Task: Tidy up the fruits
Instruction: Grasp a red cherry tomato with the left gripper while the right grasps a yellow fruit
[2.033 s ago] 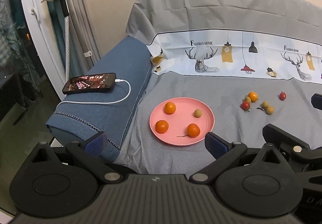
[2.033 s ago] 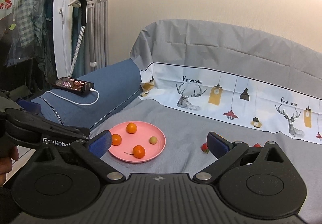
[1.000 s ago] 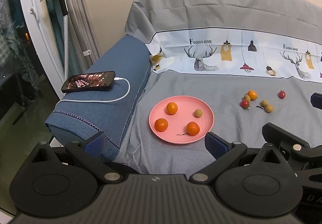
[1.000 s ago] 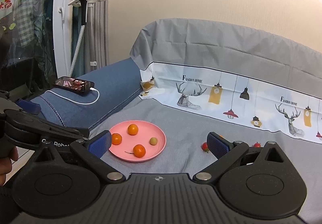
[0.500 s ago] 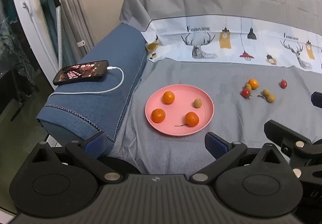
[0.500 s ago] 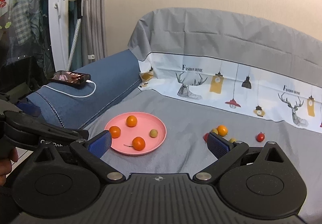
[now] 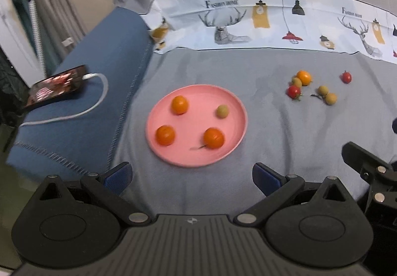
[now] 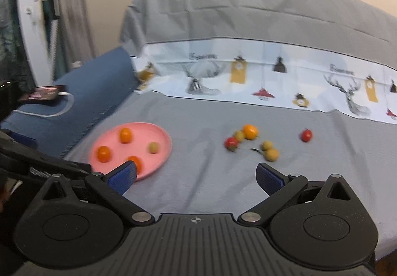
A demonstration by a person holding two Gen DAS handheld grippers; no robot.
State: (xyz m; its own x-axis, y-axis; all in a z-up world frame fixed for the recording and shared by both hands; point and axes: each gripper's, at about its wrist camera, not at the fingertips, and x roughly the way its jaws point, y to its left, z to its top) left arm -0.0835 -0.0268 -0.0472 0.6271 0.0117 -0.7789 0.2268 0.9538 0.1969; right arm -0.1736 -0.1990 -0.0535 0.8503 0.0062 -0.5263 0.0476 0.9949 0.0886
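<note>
While you hold both tools above the near edge of the grey sofa cover [image 7: 203,72], your left gripper [image 7: 192,178] has its jaws wide apart with nothing between them, and your right gripper [image 8: 196,176] is spread just as wide and equally empty. Beyond the left gripper's blue pads sits the pink plate [image 7: 238,127] on the grey cover, carrying three small oranges: one toward the far left [image 7: 179,104], one at the near left [image 7: 165,135], and one at the near right [image 7: 213,137] with a thin stem lying beside it. A pale green-brown fruit [image 7: 222,111] rests alone on the plate's far right part.

To the right of the plate, well apart from it, the loose fruits lie on the cover. A fourth orange [image 7: 303,77] touches a small tan fruit [image 7: 296,82], and a red cherry tomato [image 7: 294,91] lies just near of them. Two more tan fruits [image 7: 327,94] sit together slightly further right, and a second cherry tomato [image 7: 346,77] lies alone, furthest right.

From your right wrist camera, the same loose group [image 8: 250,139] lies ahead of the open jaws, and the left pad [image 8: 122,175] overlaps the plate's near rim [image 8: 158,164].

On the blue armrest [image 7: 99,77] at the left, a phone [image 7: 57,86] lies with a white cable [image 7: 96,102] plugged in.
</note>
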